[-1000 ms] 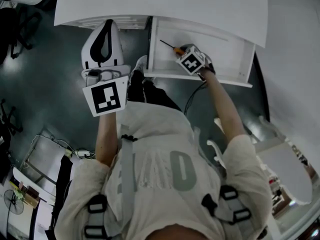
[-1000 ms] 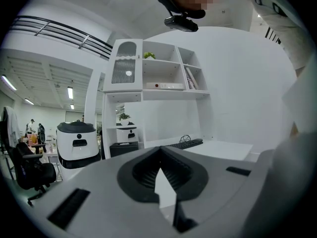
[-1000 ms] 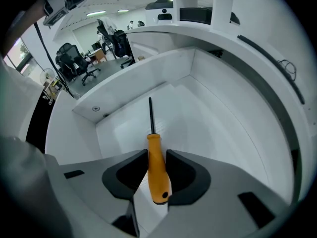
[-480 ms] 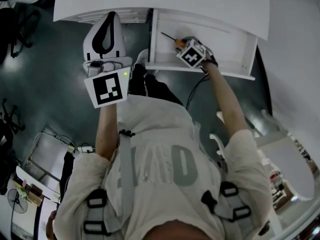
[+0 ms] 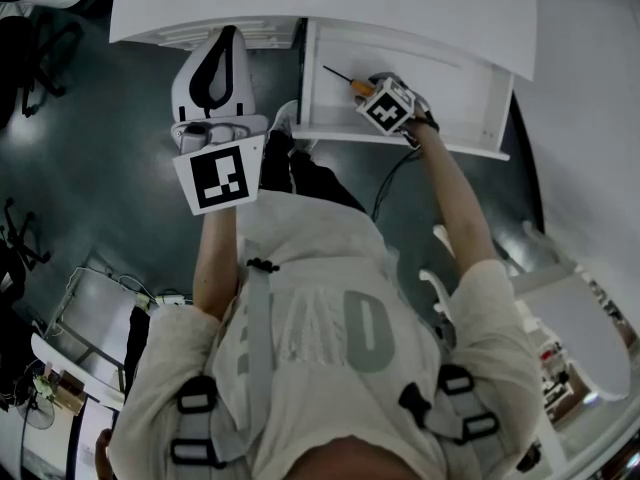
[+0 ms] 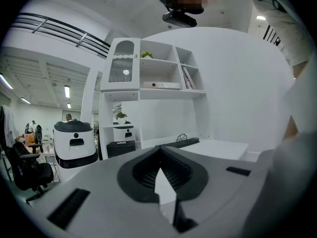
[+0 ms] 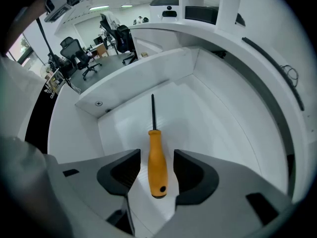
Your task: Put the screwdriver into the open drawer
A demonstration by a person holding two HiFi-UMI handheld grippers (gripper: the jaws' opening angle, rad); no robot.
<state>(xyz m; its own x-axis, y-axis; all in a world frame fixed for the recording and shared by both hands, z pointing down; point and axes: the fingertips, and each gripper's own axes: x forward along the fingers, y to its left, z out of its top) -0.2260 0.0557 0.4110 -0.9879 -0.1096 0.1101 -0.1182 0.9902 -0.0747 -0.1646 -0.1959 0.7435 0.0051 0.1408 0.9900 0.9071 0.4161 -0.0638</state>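
Straddling the drawer's (image 7: 218, 118) screwdriver (image 7: 157, 165), right gripper (image 7: 157, 156) fingers (image 7: 121, 175) just opened, hidden in head view.

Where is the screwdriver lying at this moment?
The screwdriver lies on the floor of the open drawer, at its left end in the head view; its orange handle is between the right tongs, which have just been opening.
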